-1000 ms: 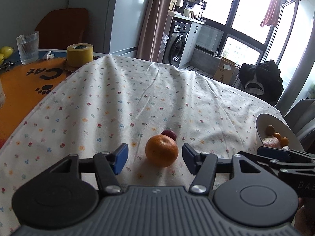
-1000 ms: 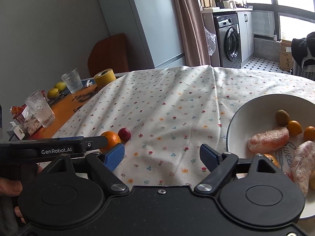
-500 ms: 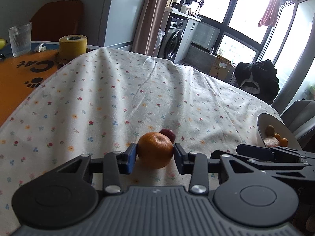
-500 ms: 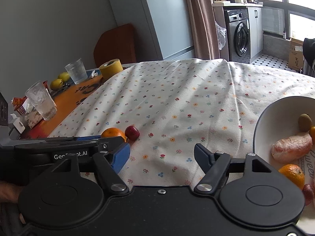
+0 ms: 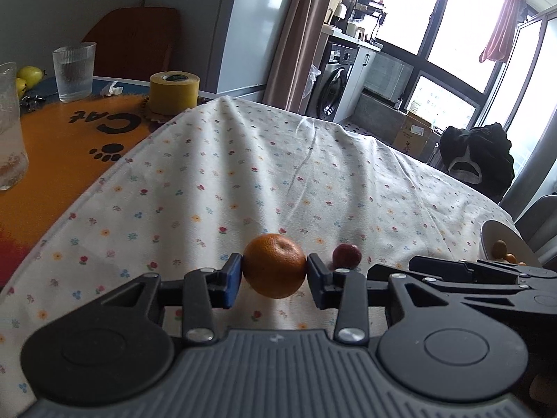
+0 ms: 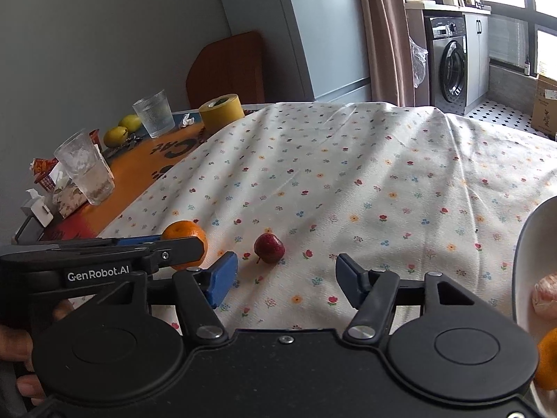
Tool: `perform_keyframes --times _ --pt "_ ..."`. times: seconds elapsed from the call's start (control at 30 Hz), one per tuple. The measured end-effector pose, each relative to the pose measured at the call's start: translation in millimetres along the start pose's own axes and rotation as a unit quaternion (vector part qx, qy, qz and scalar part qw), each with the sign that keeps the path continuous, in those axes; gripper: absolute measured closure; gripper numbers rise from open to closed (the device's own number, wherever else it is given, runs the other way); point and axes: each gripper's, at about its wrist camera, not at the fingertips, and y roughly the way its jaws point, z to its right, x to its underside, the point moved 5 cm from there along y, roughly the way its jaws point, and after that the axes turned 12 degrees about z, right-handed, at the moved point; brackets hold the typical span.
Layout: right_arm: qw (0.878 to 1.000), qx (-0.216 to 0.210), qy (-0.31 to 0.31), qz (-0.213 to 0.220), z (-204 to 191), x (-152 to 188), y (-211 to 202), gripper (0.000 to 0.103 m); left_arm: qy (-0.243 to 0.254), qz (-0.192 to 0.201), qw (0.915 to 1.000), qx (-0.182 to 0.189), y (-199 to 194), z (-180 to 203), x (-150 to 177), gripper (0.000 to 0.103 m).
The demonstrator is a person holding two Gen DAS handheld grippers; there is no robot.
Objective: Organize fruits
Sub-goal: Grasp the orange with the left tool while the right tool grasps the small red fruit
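The left tool (image 5: 274, 276) grips the orange (image 5: 274, 265), seemingly lifted off the counter (image 5: 243, 174); the right tool (image 6: 286, 278) gapes wide just behind the small red fruit (image 6: 268, 248).

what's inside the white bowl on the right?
In the white bowl, the right wrist view shows a peeled citrus piece and an orange fruit; the left wrist view shows small fruits. The rest is out of frame.

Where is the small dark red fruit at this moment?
The small dark red fruit lies on the flowered tablecloth, just right of the round orange held in the left tool.
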Motion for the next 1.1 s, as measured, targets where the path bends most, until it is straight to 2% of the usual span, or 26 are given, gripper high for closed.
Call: perform_keyframes --times 0.17,0.5,0.57,0.63,1.1 --pt "1.0 -0.004 -0.011 -0.007 -7 -1 11 0.052 -0.007 0.005 0.9998 -0.019 -6 -13 -1 0.064" --pt "0.999 -0.001 -0.037 -0.017 -18 -4 31 0.057 -0.016 0.011 0.9992 -0.035 -12 -21 -2 0.064" --pt "0.999 0.0 -0.045 -0.027 -19 -1 37 0.072 -0.017 0.01 0.9992 -0.034 -12 -20 -1 0.064" --pt "0.998 0.003 -0.045 -0.033 -18 1 40 0.081 -0.016 0.01 0.9992 -0.034 -12 -19 -1 0.064" --pt "0.999 0.029 -0.021 0.003 4 -4 -6 0.081 -0.007 0.016 0.9998 -0.012 -18 8 0 0.064"
